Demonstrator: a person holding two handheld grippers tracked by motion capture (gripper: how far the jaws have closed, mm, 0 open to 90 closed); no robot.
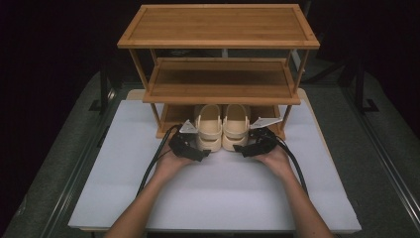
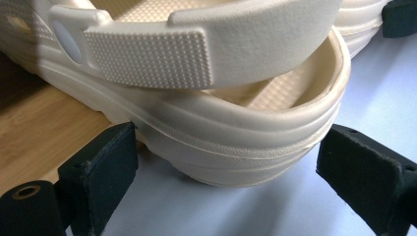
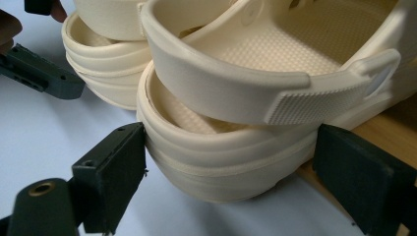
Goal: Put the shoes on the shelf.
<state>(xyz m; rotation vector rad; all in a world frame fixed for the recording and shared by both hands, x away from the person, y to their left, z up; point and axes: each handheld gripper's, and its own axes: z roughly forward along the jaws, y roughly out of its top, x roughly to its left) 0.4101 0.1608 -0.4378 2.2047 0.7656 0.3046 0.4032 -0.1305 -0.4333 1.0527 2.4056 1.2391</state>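
left clog [image 1: 209,130]: cream moulded foam, rounded heel, ribbed sidewall lines, heel strap with pimpled grip patch and a round rivet; toe in on the rack's bottom shelf, heel overhanging onto the white board.
right clog [image 1: 236,128]: same cream foam and shape, just beside the left clog, side by side; toe on the rack's bottom shelf, heel out over the white board. footbed finely dimpled in the right gripper view.
rack [image 1: 218,26]: three-tier wooden shelf rack, honey-brown planks with raised rims, thin angled legs; stands at the far half of the white board. top and middle shelves bare.
left gripper [image 1: 199,152]: at the front of the rack, at the left clog's heel. jaws parted wide, one flat black pad on each side of the heel; in the left gripper view the left pad [image 2: 101,172] sits just at the sole edge, contact cannot be told; the right pad stands apart from it. not clamped.
right gripper [image 1: 243,150]: at the front of the rack, at the right clog's heel. jaws spread wide around the heel; one pad [image 3: 114,169] close against the sidewall, the other clear of it. not clamped.
hands: left hand [image 1: 171,162] and right hand [image 1: 274,157] hold the grippers, forearms coming from the near edge.
white board [image 1: 208,193]: matte white sheet under the rack, on a grey table [image 1: 381,163].
cables: black, trailing back from each gripper.
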